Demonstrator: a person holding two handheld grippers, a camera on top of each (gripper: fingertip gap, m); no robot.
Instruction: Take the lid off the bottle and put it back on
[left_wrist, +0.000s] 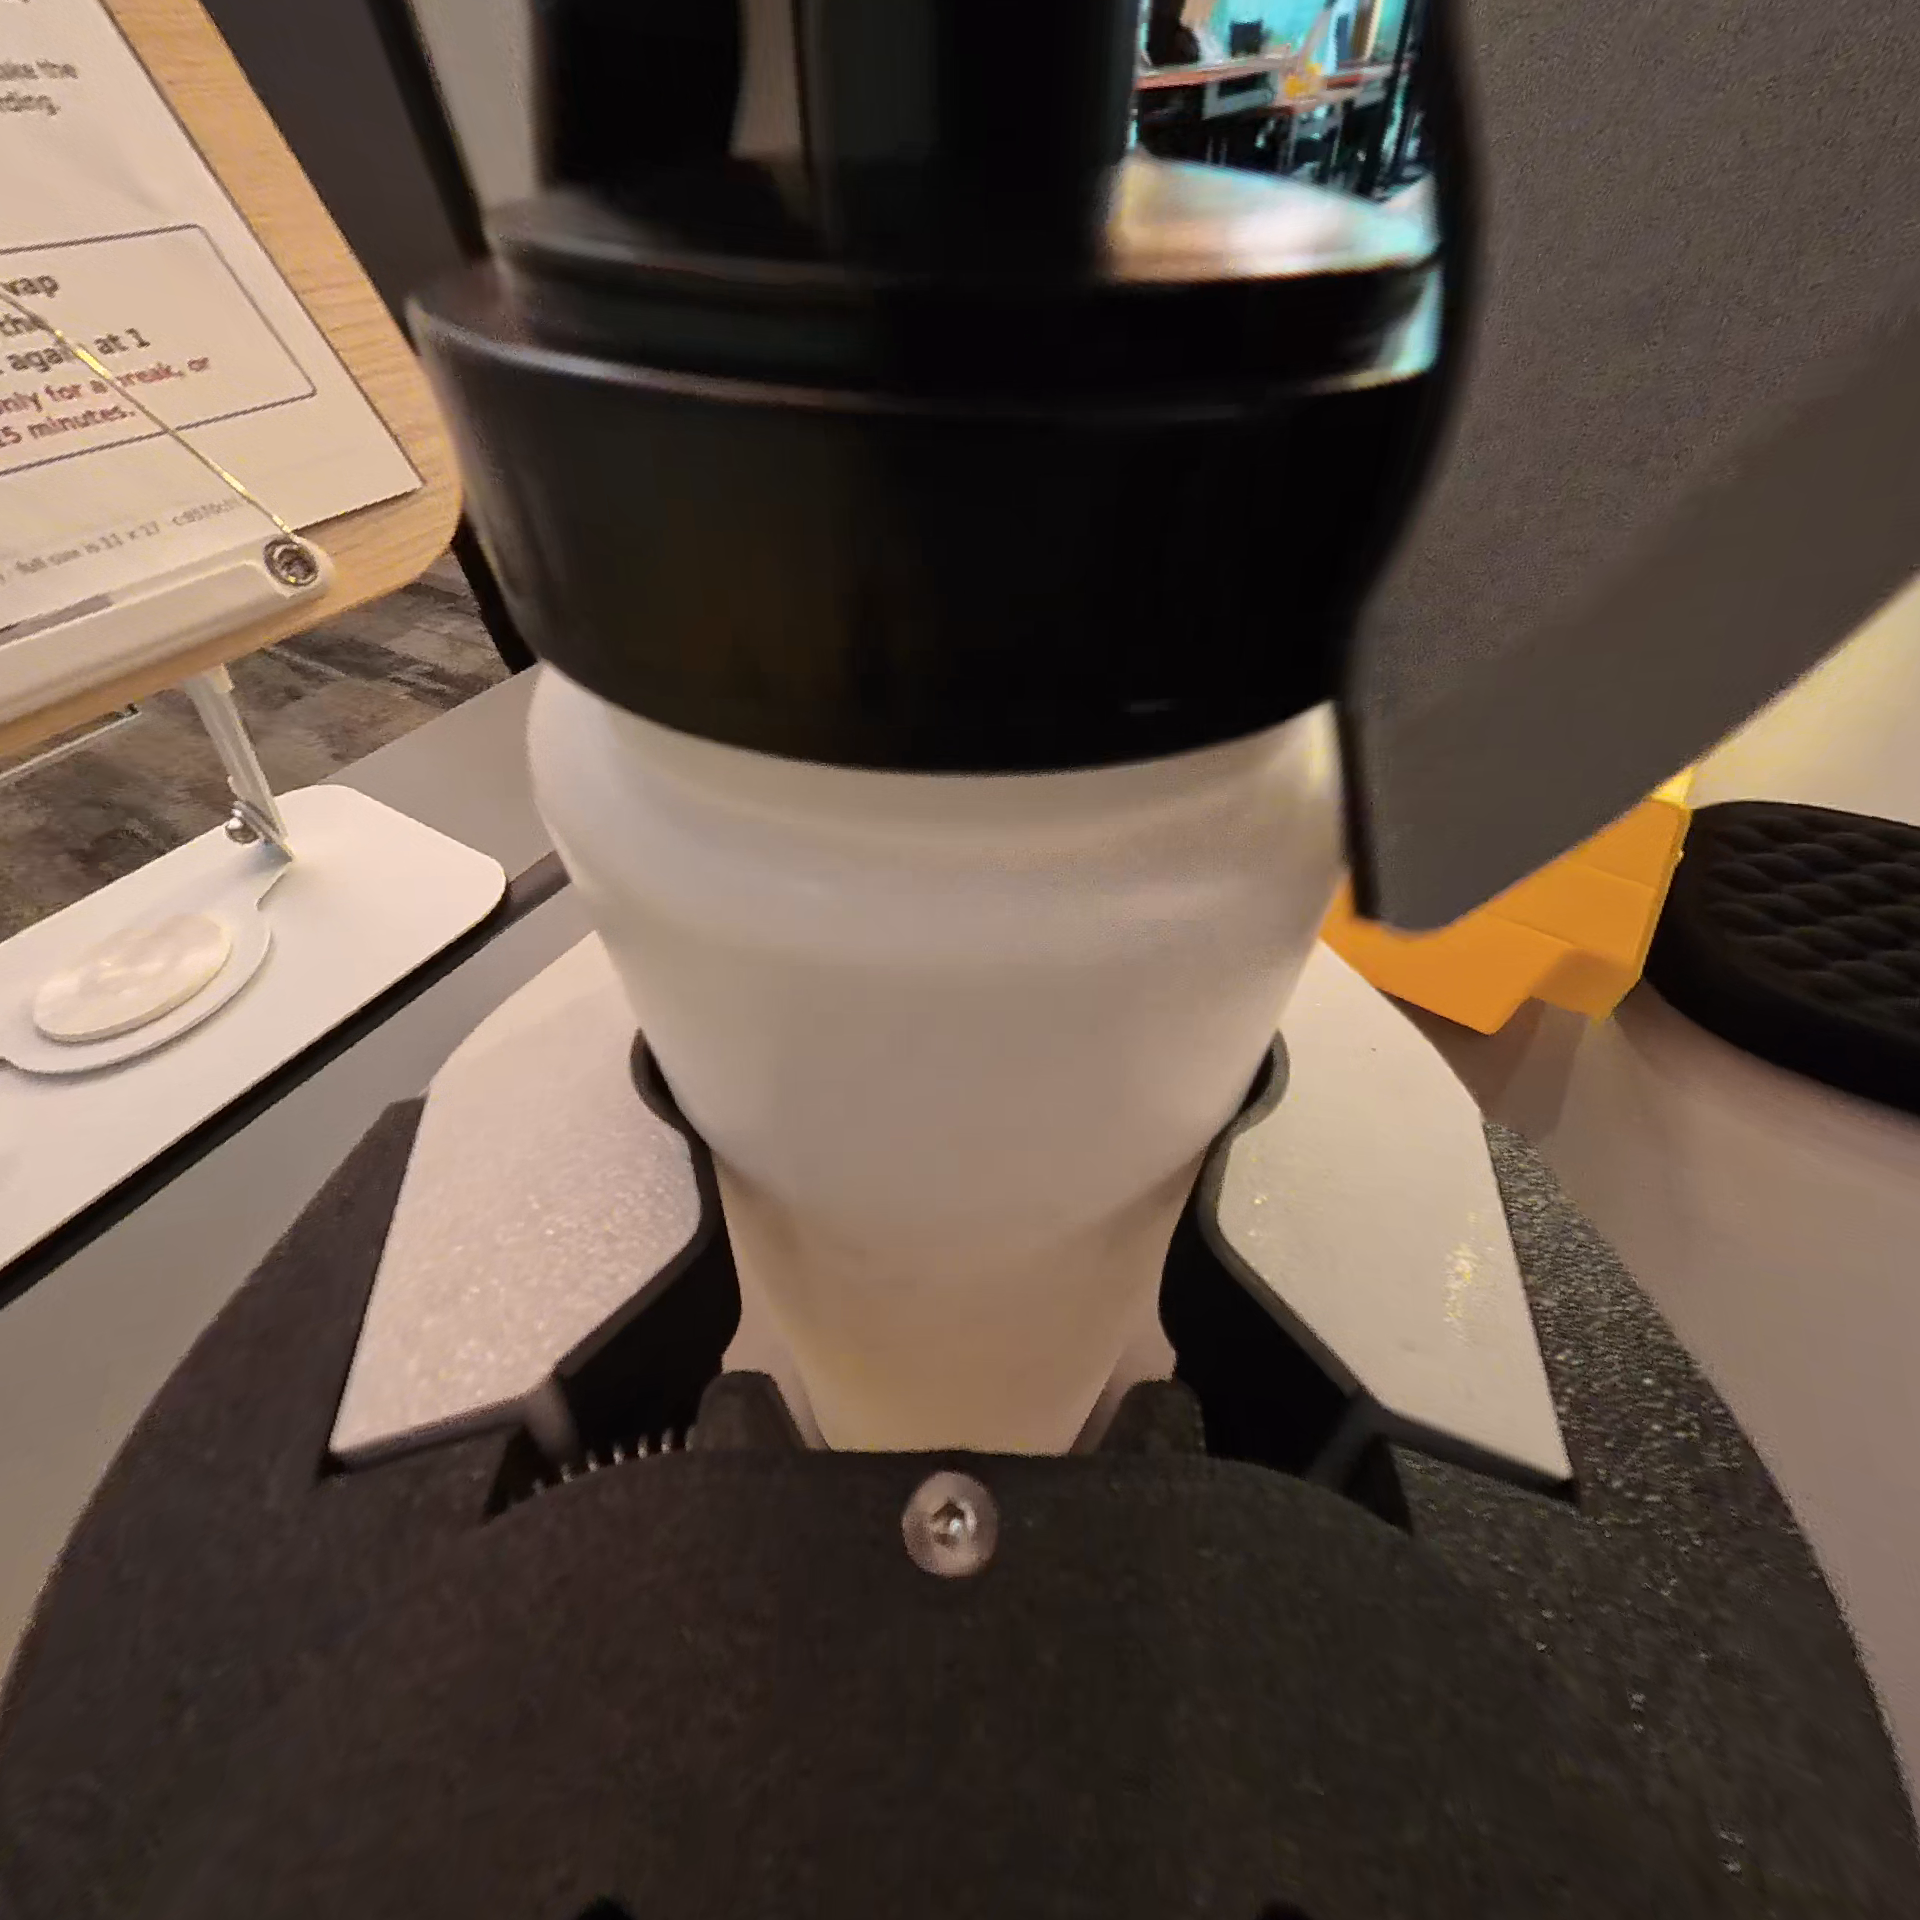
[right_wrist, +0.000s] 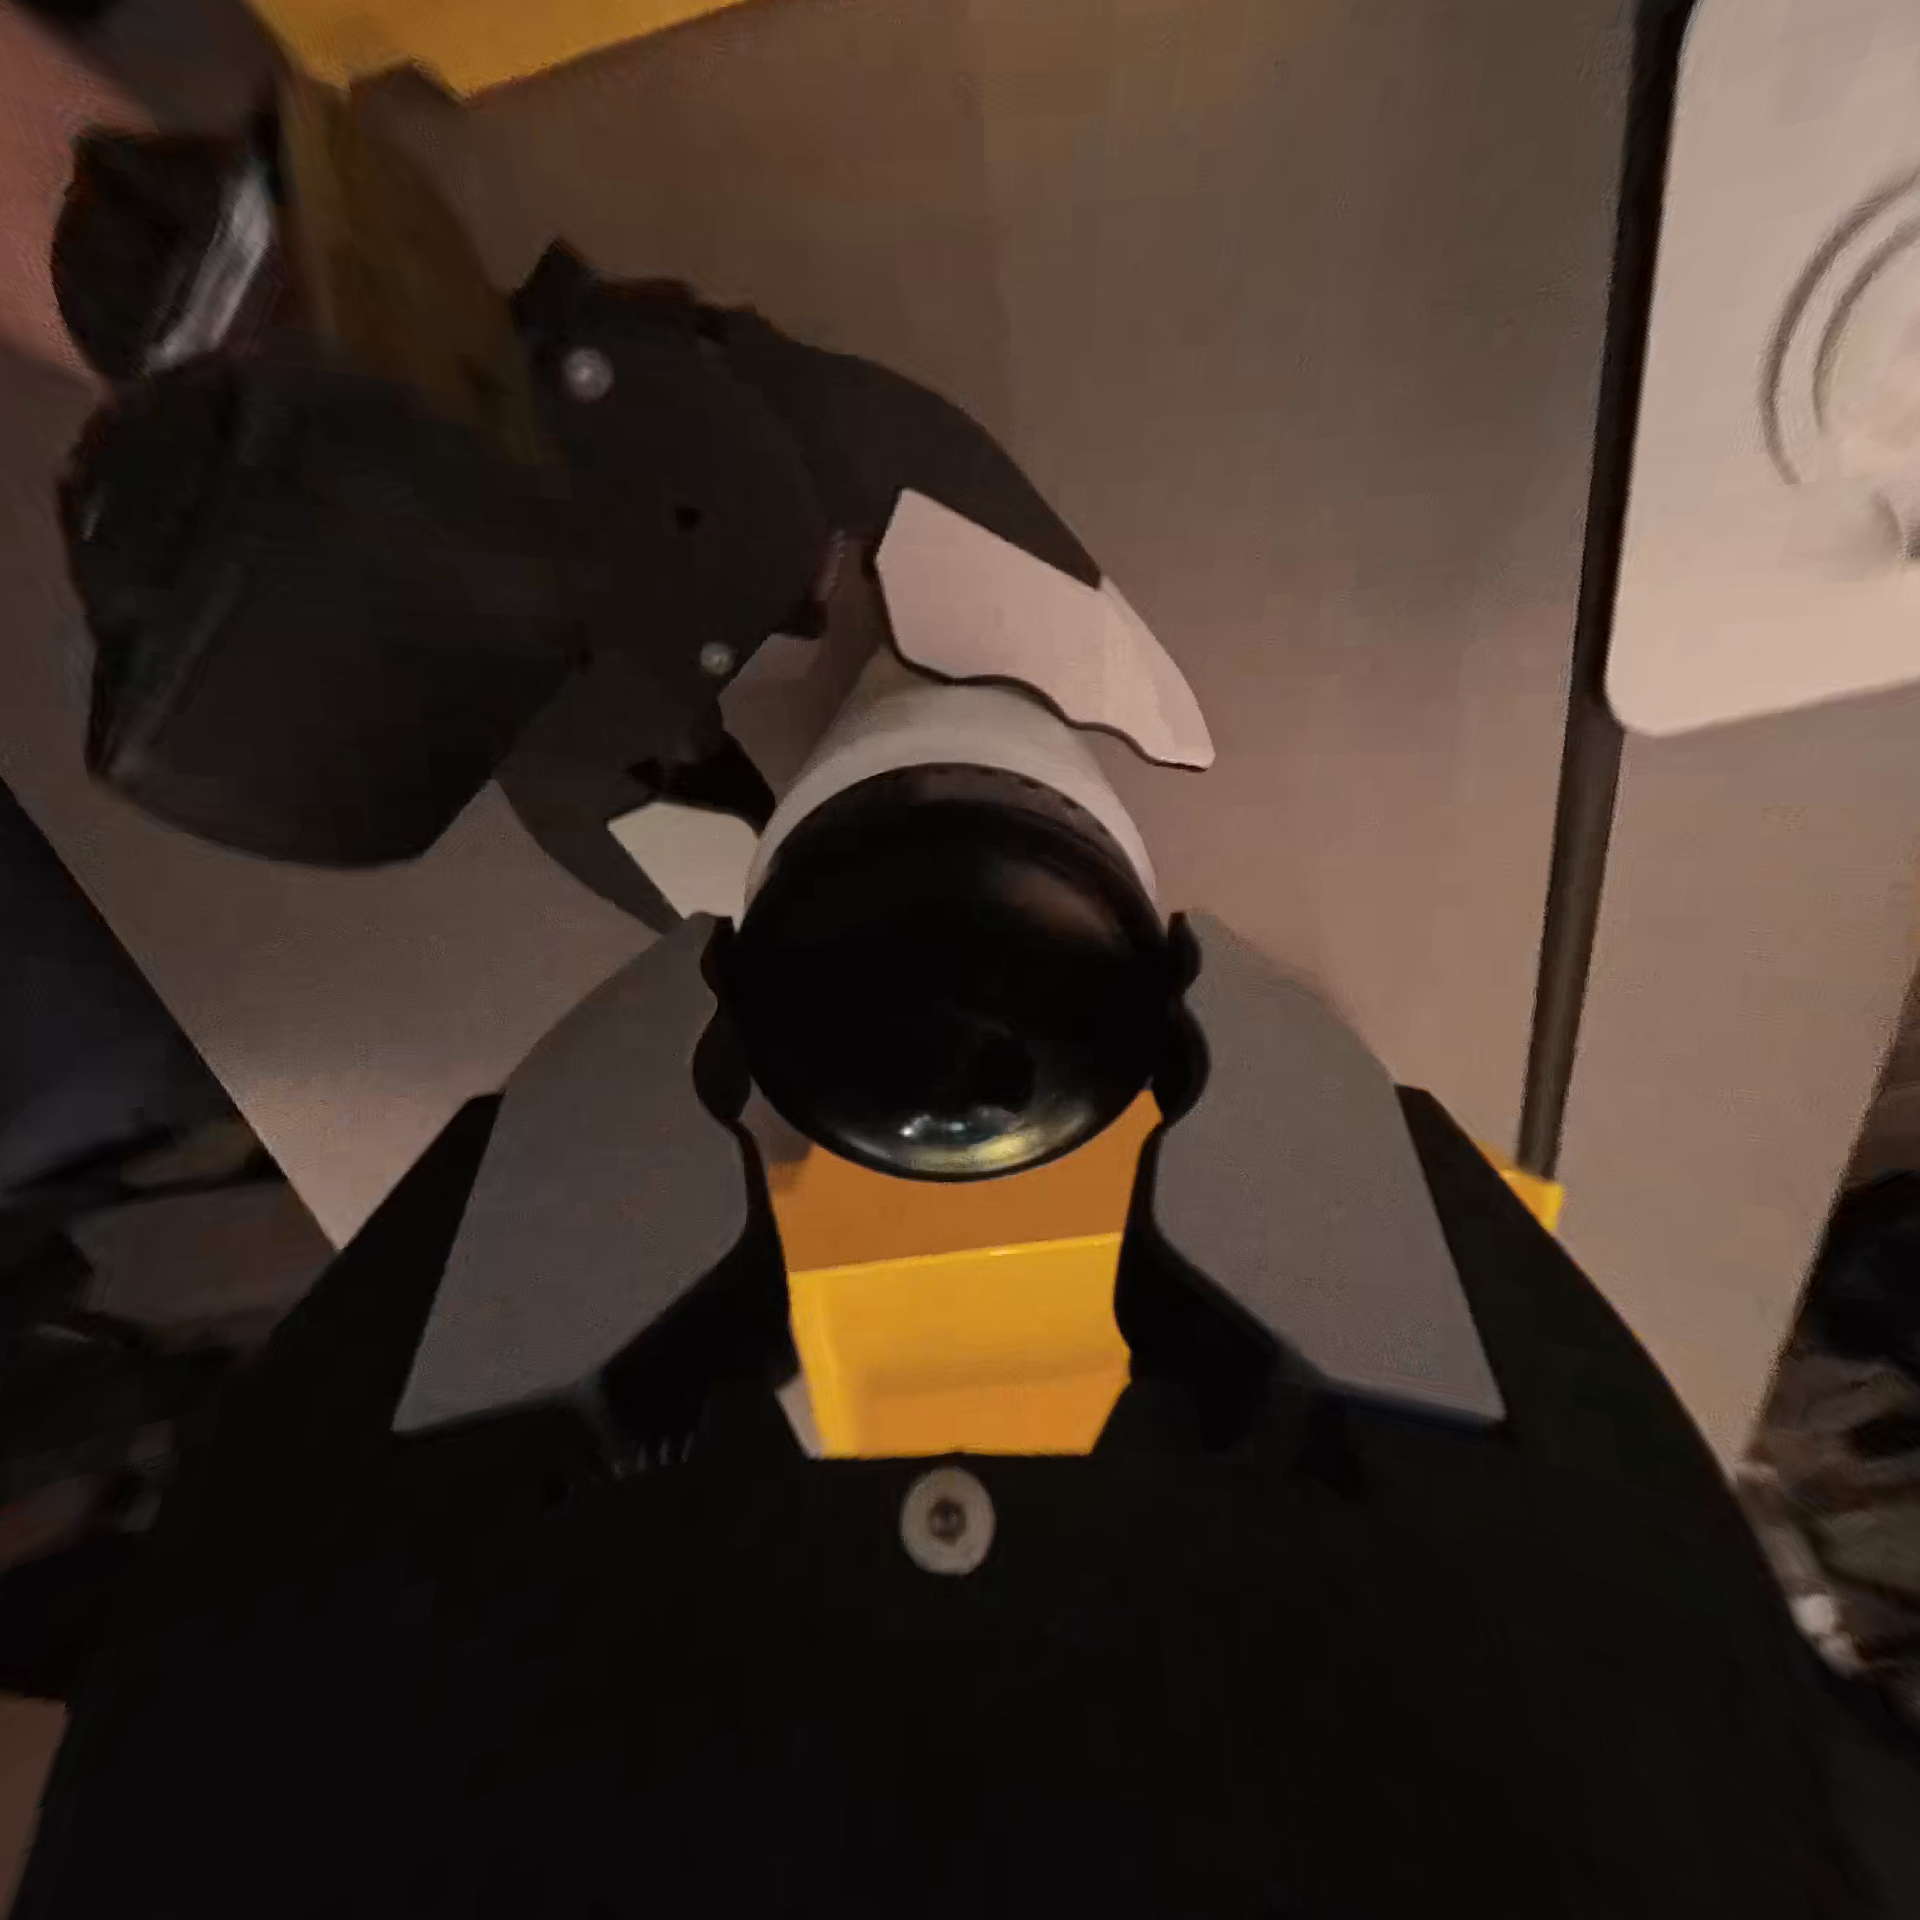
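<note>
Left gripper reaches in level, its jaws closed on the bottle body. Right gripper comes from above, jaws clamped on the lid.

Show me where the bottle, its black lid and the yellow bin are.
bottle (left_wrist: 935, 987): left wrist view, on its white body between the fingers.
black lid (right_wrist: 935, 997): right wrist view, on its dark top face.
yellow bin (right_wrist: 956, 1340): right wrist view, on the wall seen between the fingers.
</note>
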